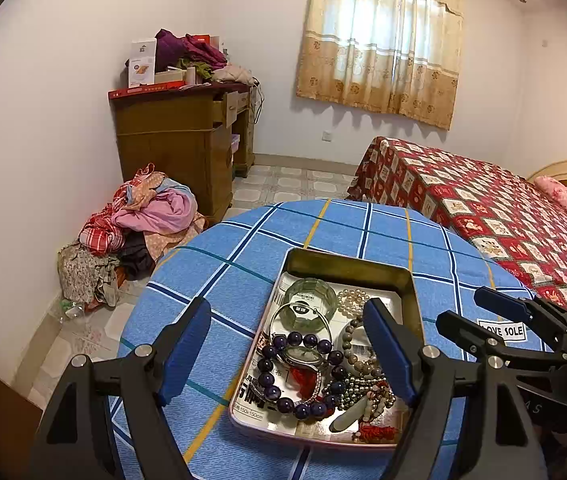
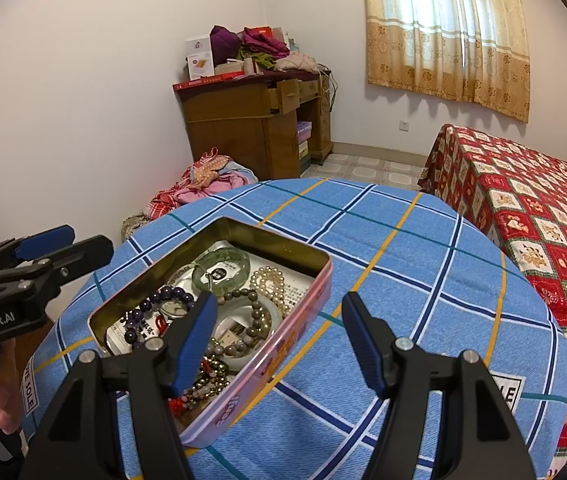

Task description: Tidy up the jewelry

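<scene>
Left wrist view, left gripper point(image 1: 289, 350) jaws apart over an open tin point(image 1: 413, 280) of tangled jewelry point(image 1: 303, 368), right gripper point(image 2: 279, 338) likewise spread and empty beside it, blue checked table point(image 1: 243, 248), red patterned bed point(image 1: 483, 208) beyond.

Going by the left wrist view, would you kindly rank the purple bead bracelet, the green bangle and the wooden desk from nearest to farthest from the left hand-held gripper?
1. Purple bead bracelet, between the left hand-held gripper fingers, in the tin.
2. Green bangle, at the tin's far end.
3. Wooden desk, against the far wall.
</scene>
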The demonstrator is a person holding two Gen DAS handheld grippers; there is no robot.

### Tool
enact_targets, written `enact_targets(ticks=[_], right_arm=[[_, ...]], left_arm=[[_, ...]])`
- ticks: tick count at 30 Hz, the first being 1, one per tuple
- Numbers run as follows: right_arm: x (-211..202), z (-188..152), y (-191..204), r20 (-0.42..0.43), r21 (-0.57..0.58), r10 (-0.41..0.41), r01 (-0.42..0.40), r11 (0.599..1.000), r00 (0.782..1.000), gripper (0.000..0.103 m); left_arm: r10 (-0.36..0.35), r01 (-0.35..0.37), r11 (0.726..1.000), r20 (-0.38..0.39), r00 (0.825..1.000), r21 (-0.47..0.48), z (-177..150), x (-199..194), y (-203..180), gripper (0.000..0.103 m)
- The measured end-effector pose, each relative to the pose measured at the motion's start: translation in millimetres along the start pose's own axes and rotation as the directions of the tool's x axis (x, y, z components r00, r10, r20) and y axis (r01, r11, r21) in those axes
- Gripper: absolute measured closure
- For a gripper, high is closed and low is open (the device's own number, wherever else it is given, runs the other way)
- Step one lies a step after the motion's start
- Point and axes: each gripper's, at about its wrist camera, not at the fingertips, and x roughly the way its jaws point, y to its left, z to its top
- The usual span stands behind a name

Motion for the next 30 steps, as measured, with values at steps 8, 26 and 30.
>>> enact_targets(ticks=[8, 26, 30], right_arm=[[-0.1, -0.2, 0.7, 0.002, 0.000, 0.000, 0.000, 1.000, 1.000, 0.035], [-1.7, -0.5, -0.1, 0.009, 0.003, -0.001, 0.001, 1.000, 1.000, 0.034], [-1.4, -1.2, -1.2, 0.007, -0.001, 0.001, -0.001, 1.000, 1.000, 0.034]], left_arm=[[0.002, -0.002, 1.000, 0.000, 1.000, 0.004, -1.6, 0.2, -2.5, 0.025], [0.025, -0.025, 0.999, -0.003, 1.000, 0.029, -1.4, -0.8, -9.1, 0.025], [0.056, -0.056, 0.997, -0.004, 0.998, 0.047, -2.0, 0.7, -11.8, 0.024]])
